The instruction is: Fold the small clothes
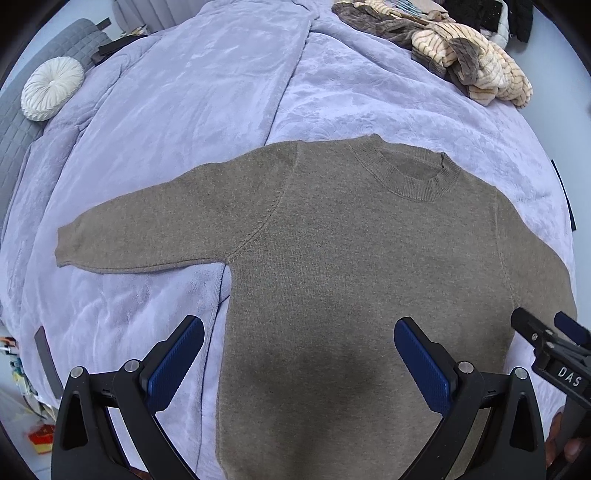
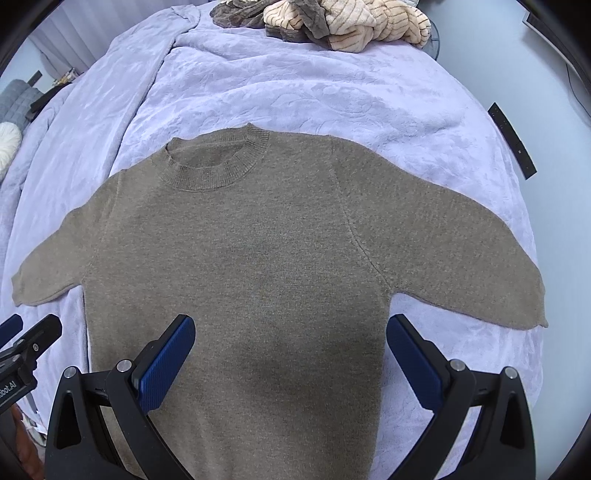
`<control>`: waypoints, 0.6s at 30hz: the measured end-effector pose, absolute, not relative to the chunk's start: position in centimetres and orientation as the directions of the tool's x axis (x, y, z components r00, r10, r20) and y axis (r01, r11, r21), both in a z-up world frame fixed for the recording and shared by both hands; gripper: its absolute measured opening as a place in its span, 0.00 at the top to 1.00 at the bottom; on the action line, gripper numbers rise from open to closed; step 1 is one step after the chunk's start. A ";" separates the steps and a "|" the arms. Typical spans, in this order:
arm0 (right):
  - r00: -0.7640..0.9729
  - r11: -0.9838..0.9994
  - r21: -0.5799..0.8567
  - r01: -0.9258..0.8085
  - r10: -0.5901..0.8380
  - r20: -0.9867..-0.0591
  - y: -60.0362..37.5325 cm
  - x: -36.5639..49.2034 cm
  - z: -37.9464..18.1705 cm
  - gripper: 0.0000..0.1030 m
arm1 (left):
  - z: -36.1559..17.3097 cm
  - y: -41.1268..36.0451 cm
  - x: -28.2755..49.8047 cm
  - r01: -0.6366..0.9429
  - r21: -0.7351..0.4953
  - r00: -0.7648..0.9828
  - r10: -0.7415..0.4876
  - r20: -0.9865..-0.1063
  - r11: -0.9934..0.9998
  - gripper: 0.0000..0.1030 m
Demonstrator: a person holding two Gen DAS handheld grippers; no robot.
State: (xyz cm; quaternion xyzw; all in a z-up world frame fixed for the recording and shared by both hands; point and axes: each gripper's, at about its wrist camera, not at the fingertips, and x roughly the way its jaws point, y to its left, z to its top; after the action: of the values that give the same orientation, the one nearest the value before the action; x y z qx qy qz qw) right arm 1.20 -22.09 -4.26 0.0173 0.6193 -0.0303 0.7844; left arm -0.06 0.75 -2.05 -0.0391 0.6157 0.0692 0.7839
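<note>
A brown knit sweater lies flat and face up on the lilac blanket, sleeves spread out to both sides, collar at the far end. It also shows in the right wrist view. My left gripper is open and empty, hovering above the sweater's lower left body. My right gripper is open and empty above the lower right body. The right gripper's tip shows at the right edge of the left wrist view; the left gripper's tip shows at the left edge of the right wrist view.
A heap of striped cream and grey clothes lies at the far right of the bed, also in the right wrist view. A round white cushion rests on a grey headboard at the far left. The blanket covers the bed.
</note>
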 end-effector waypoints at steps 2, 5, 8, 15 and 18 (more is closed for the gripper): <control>0.229 0.998 0.000 0.058 -0.013 -0.973 -22.4 1.2 -4.5 0.00 | -1.5 0.6 -0.1 -0.176 0.014 0.238 0.056 -0.970 0.984 0.00; 0.224 0.999 -0.001 0.032 -0.009 -0.975 -22.8 1.2 -4.7 0.00 | -0.3 0.5 -0.1 -0.191 -0.010 0.255 0.040 -0.966 0.981 0.00; 0.225 1.000 -0.003 0.028 -0.009 -0.974 -23.3 1.4 -4.8 0.00 | 0.9 0.2 0.3 -0.188 -0.030 0.281 0.025 -0.959 0.982 0.00; 0.223 0.999 -0.018 0.042 -0.027 -0.975 -23.3 2.0 -5.2 0.00 | 0.5 0.9 1.8 -0.150 -0.045 0.313 0.004 -0.950 0.988 0.00; 0.225 0.998 -0.030 0.046 -0.039 -0.973 -23.1 2.0 -5.2 0.00 | -0.9 1.7 2.4 -0.146 -0.055 0.295 -0.010 -0.956 0.988 0.00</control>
State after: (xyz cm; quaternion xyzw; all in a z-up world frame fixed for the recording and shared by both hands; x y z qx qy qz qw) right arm 1.99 -23.13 -5.23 0.0029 0.6217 -0.0274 0.7828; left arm 2.35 1.71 -0.93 -0.0658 0.5924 0.0423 0.8019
